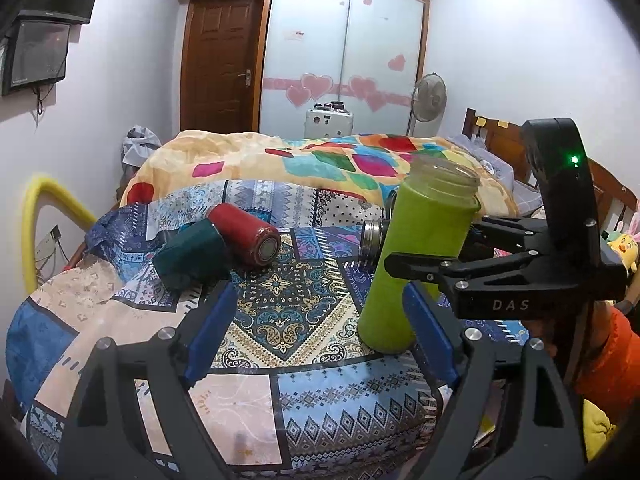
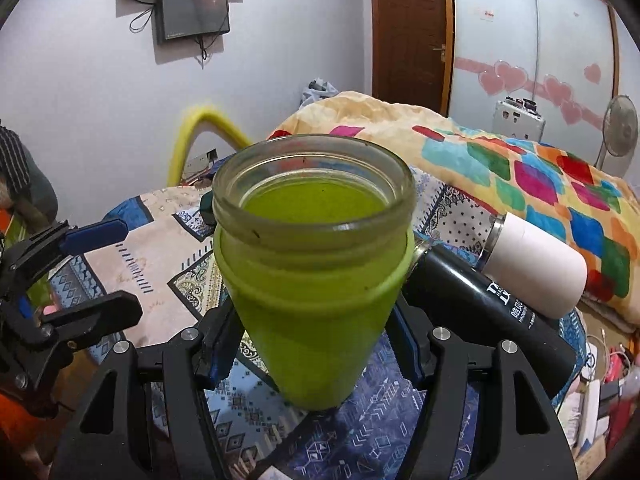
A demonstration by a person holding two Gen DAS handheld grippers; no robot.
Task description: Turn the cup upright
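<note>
Green cup (image 2: 316, 280) stands mouth-up between my right claw (image 2: 312, 344) fingers, clamped mid-body on the sleeve, feels grippy but the glass rim's fragile; left claw (image 1: 316, 328) hangs apart.

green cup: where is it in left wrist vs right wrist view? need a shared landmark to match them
Left wrist: green cup right of centre, mouth up on the patterned cloth, held by the right gripper.
Right wrist: green cup fills the centre, between the fingers.
Shared landmark: the brown door behind the bed.
</note>
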